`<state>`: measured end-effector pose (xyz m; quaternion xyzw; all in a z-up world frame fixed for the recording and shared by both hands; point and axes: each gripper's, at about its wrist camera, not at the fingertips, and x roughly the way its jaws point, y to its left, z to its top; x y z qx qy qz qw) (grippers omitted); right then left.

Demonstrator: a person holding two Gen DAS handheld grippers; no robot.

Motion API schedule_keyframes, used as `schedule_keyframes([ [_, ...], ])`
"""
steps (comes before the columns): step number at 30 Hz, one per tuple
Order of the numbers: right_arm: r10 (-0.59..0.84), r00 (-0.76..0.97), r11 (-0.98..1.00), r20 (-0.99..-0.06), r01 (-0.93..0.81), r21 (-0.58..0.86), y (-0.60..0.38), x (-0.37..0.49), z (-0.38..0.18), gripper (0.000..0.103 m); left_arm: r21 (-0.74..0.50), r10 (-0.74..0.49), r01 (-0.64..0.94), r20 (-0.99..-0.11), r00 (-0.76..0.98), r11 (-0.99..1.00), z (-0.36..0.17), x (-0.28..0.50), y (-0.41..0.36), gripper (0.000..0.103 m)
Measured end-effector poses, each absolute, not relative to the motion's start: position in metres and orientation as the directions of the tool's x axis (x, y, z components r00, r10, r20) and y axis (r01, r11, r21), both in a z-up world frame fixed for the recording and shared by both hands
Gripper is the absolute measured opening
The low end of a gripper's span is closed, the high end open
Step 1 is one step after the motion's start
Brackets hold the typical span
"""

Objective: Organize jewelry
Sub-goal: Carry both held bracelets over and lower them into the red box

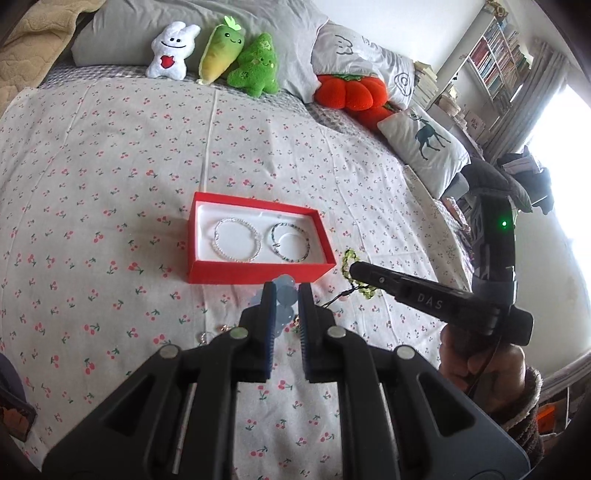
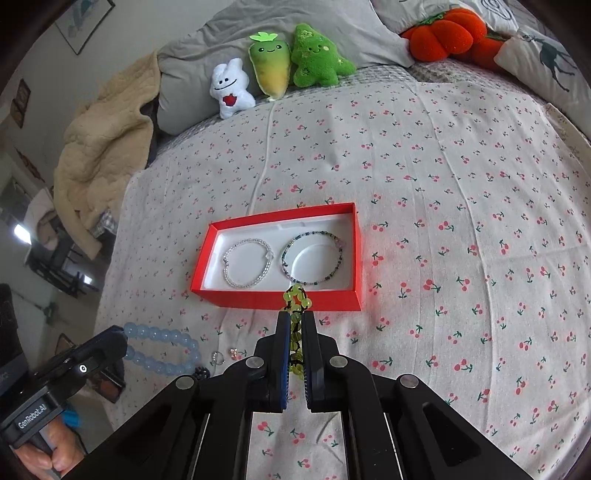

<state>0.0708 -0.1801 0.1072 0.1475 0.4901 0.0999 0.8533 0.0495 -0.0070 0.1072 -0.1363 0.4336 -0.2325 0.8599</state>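
Jewelry is half sorted: two bracelets already lie in the red box (image 2: 275, 295), and two more are held in the air just short of its near wall, so the step in hand looks like carrying both to the box.

Seen from the right wrist, going left to right: the left gripper (image 2: 114, 341) comes in at the lower left, its fingers nipped narrow on a blue bracelet (image 2: 162, 350) of big pale beads, whose loop hangs out to the right of the tips. Just past that loop, on the cherry-print sheet (image 2: 461, 258), lie small loose pieces (image 2: 223, 356); I count two or three, too small to name. Next is the box, holding one clear bracelet (image 2: 247, 262) on the left and one dark bracelet (image 2: 312, 258) on the right, apart from each other. The right gripper (image 2: 295, 321) is pinched nearly shut on a green bracelet (image 2: 297, 295), whose beads stick out past the fingertips toward the box's near wall.

Count: four bracelets, one box, two grippers. At the head of the bed sit three small plush toys (image 2: 284, 66) in a row, with an orange pumpkin plush (image 2: 443, 33) to the right.

Next, I judge, each gripper needs to pass over the near wall and release above bare white floor, since the two bracelets already fill much of the box; the bracelets may snag on the rim.
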Motion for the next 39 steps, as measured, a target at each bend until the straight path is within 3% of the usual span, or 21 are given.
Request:
schedule_keyframes([
  [13,0.351,0.631,0.913,-0.692,-0.065,0.403,-0.181,0.102,0.123,0.006,-0.492,-0.591,0.338,-0.579,0.561,0.803,0.092,0.106,-0.031,0.013],
  [26,0.425,0.586,0.887,-0.690,-0.117,0.447,-0.163,0.132,0.091,0.006,-0.389,-0.439,0.214,-0.701,0.562,0.896,0.046,0.135,-0.020,0.013],
  [39,0.345,0.547,0.921,-0.763,-0.039,0.389,-0.179,0.149,0.057,0.007,-0.320,-0.366,0.182,-0.745,0.558,0.930,0.030,0.148,-0.020,0.013],
])
